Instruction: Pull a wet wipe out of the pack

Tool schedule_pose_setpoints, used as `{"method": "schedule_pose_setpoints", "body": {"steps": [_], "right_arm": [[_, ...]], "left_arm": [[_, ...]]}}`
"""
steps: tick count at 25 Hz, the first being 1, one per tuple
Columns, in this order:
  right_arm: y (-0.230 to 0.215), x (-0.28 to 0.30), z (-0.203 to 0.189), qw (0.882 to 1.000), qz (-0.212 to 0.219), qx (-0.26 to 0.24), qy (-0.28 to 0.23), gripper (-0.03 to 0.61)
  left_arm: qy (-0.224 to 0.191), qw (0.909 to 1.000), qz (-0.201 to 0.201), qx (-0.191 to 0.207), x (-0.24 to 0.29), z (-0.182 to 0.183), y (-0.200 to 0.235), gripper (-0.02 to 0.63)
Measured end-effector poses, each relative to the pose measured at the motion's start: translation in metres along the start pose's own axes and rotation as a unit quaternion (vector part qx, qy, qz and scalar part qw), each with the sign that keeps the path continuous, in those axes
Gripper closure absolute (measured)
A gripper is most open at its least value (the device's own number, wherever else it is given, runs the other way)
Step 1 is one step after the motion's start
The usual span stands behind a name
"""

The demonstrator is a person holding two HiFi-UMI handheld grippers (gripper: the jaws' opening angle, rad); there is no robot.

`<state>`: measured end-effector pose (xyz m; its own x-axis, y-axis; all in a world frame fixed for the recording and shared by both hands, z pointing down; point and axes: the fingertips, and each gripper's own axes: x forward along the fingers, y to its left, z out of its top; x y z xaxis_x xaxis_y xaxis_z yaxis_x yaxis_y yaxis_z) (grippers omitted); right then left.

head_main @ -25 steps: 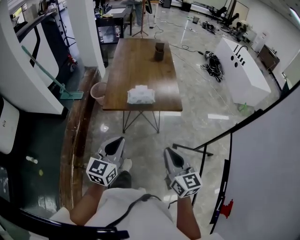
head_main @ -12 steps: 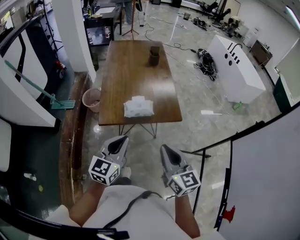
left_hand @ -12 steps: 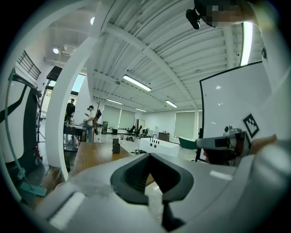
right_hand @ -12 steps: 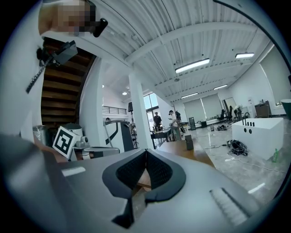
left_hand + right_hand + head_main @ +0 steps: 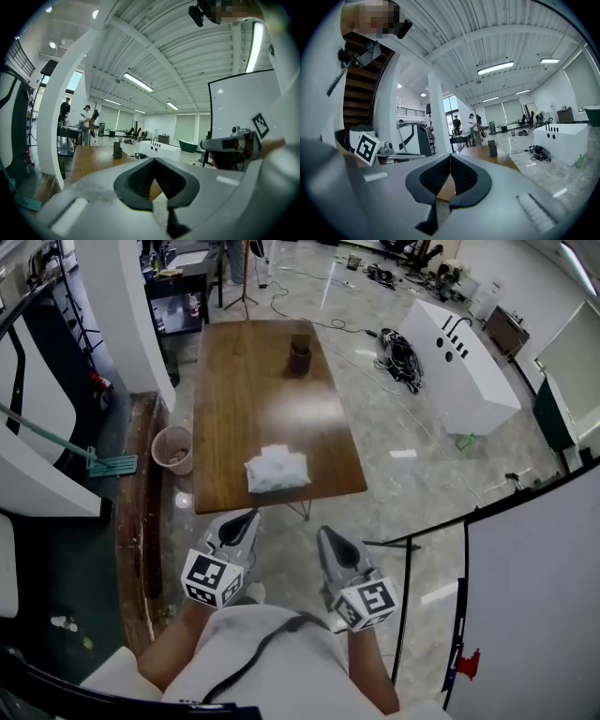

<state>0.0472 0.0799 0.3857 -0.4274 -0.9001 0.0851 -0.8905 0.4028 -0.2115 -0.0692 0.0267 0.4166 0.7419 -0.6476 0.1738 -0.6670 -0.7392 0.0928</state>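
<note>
The white wet wipe pack (image 5: 277, 469) lies near the front edge of the long brown table (image 5: 234, 399). Both grippers are held side by side short of that edge, above the floor and pointing at the table. My left gripper (image 5: 248, 515) is shut with nothing in it, and its tips meet in the left gripper view (image 5: 153, 160). My right gripper (image 5: 324, 532) is also shut and empty, its tips touching in the right gripper view (image 5: 450, 156). Neither gripper touches the pack. In the gripper views the pack is hidden behind the jaws.
A dark cup (image 5: 300, 356) stands at the table's far end. A pink waste bin (image 5: 172, 448) sits left of the table, with a mop (image 5: 101, 463) beyond it. A white cabinet (image 5: 459, 367) and cables (image 5: 401, 351) lie to the right. A whiteboard (image 5: 534, 596) stands close on my right.
The table and the pack have drawn nearer to the grippers as I walked forward. Both grippers stayed shut and side by side.
</note>
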Motion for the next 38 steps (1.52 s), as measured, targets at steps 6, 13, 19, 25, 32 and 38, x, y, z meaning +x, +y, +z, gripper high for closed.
{"method": "schedule_pose_setpoints", "body": {"steps": [6,13,19,25,32,38], "right_arm": [[-0.004,0.018,0.006,1.000,-0.020,0.004,-0.001,0.569],[-0.015,0.036,0.009,0.999,-0.034,0.007,-0.014,0.569],[-0.030,0.057,0.006,1.000,-0.016,0.013,-0.003,0.571],[-0.054,0.097,0.005,1.000,0.021,0.007,0.013,0.569],[-0.087,0.148,-0.001,0.996,0.069,-0.043,0.040,0.571],[-0.111,0.188,-0.035,0.986,0.123,-0.067,0.089,0.569]], "left_arm": [[0.001,1.0000,-0.006,-0.006,0.004,0.003,0.025,0.609],[0.015,0.9997,0.007,-0.018,0.001,-0.010,0.046,0.609],[0.020,0.9994,0.020,-0.021,0.015,-0.008,0.060,0.609],[0.024,0.9984,0.046,-0.024,0.045,-0.004,0.079,0.609],[0.037,0.9966,0.067,-0.031,0.092,-0.007,0.089,0.607],[0.068,0.9939,0.086,-0.014,0.137,-0.024,0.097,0.580]]}}
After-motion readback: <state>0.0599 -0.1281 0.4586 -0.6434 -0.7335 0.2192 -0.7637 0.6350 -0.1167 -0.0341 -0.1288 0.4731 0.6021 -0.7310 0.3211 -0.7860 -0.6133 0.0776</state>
